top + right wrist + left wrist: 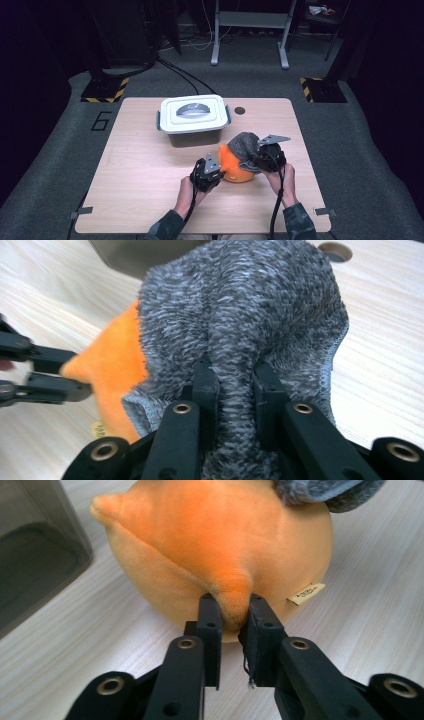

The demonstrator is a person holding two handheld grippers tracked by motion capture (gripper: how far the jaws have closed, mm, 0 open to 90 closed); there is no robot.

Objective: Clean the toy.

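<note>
Orange plush toy (pixel 236 167): round and soft, resting on the tabletop (pixel 135 170) just in front of the lidded box, between the two tongs; a small tan label sits low on its side in the left gripper view.
Grey knit cap (pixel 245 145): fuzzy, pulled over the top and right side of the orange plush toy, leaving the orange front and left side bare.
Left tongs (pixel 230 611): pressed on a fold of orange fabric at the toy's near side, the fold bunched up between the two black jaws.
Right tongs (pixel 235 385): pinching a ridge of the grey knit cap, the fabric gathered between the jaws and spilling over them.
Hands: one behind each tool, forearms coming in from the near edge of the tabletop.
Lidded box (pixel 194 119): white lid with a grey handle over a dark translucent body, lid on, standing toward the far side of the tabletop.
Round hole (pixel 240 110): in the tabletop, just right of the box.
</note>
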